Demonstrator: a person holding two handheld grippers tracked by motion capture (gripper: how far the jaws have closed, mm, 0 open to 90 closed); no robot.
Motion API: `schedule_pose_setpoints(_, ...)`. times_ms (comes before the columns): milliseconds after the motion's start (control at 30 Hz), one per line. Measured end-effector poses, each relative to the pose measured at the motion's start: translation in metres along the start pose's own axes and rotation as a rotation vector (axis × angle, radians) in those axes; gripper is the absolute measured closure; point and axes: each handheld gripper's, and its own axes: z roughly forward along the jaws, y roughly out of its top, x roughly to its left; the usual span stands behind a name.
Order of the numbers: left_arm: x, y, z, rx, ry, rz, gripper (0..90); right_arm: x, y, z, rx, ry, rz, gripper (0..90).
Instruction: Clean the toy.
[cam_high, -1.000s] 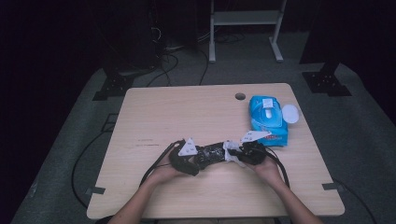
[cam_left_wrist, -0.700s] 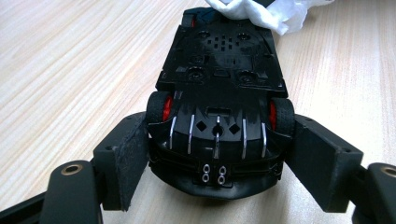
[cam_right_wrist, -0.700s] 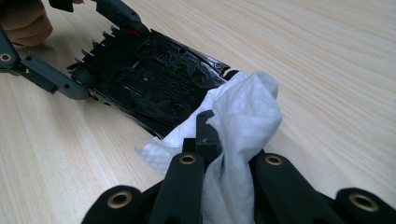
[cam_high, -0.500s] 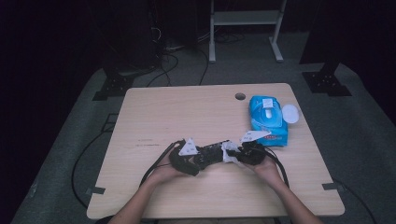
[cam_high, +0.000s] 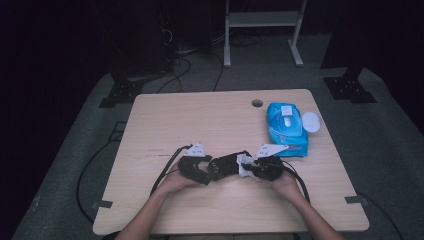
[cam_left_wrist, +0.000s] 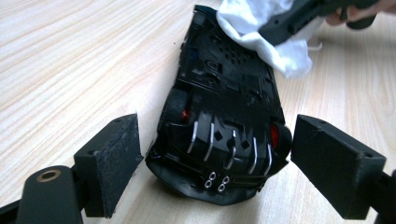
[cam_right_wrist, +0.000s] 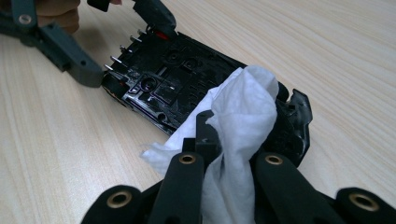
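A black toy car (cam_high: 226, 165) lies upside down on the wooden table (cam_high: 200, 120), near the front edge. Its underside (cam_left_wrist: 224, 107) shows silver exhaust pipes and red parts. My left gripper (cam_high: 207, 170) has a jaw against each side of the car's rear end (cam_left_wrist: 215, 158). My right gripper (cam_high: 251, 168) is shut on a crumpled white wipe (cam_right_wrist: 243, 107) and presses it on the car's underside (cam_right_wrist: 173, 84) at the other end. From the left gripper view the wipe (cam_left_wrist: 266, 32) covers the car's far end.
A blue pack of wet wipes (cam_high: 286, 127) lies at the right side of the table, its round white lid (cam_high: 311, 121) flipped open. A cable hole (cam_high: 257, 103) sits near the far edge. Cables trail from both grippers off the table's sides.
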Motion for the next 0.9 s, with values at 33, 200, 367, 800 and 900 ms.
schedule_pose_setpoints(33,0.002,0.000,0.000,-0.005,0.004,-0.014,15.5,0.001,0.000,0.000,-0.001,0.000,-0.002,84.1)
schedule_pose_setpoints(200,0.011,0.003,0.000,-0.017,0.001,-0.127,15.9,0.002,-0.001,-0.001,0.001,0.006,-0.018,84.1)
schedule_pose_setpoints(367,0.014,0.002,0.005,-0.012,-0.017,-0.214,20.8,0.004,-0.003,-0.002,0.000,0.011,-0.043,84.3)
schedule_pose_setpoints(800,0.009,0.005,0.013,0.035,-0.054,-0.210,23.3,0.009,-0.007,-0.003,-0.012,-0.004,-0.071,84.4)
schedule_pose_setpoints(900,0.006,0.006,0.012,0.035,-0.043,-0.192,23.4,0.009,-0.007,-0.004,-0.012,-0.003,-0.070,84.4)
